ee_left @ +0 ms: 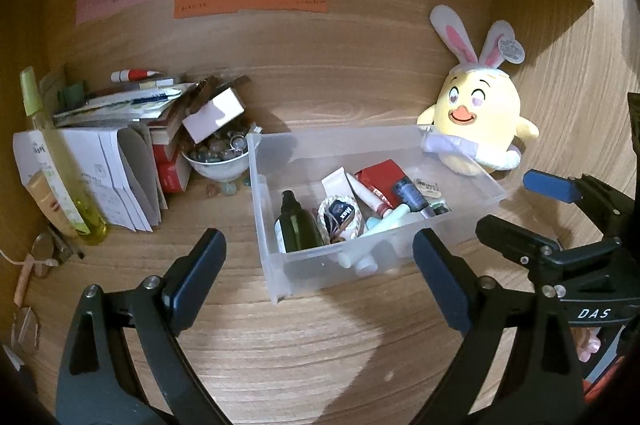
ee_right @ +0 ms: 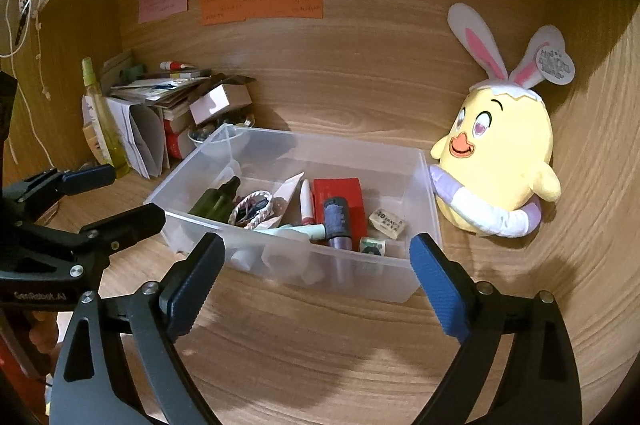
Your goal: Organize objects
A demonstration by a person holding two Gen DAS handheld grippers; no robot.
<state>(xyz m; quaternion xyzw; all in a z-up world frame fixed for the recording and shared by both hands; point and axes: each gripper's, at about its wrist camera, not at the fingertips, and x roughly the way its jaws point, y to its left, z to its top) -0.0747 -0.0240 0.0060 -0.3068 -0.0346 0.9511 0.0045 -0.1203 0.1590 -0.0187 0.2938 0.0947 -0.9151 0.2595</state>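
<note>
While both tools hang released over the wooden desk, the left gripper and right gripper stand wide just short of the clear plastic bin, touching nothing. Inside the bin lie a dark green bottle, a red box, an eraser and what may be a hair tie. Right of the bin sits a yellow chick plush; left of it, stacked papers.

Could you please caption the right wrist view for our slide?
Open right tongs face a clear bin of toiletries beside a yellow plush chick.
</note>
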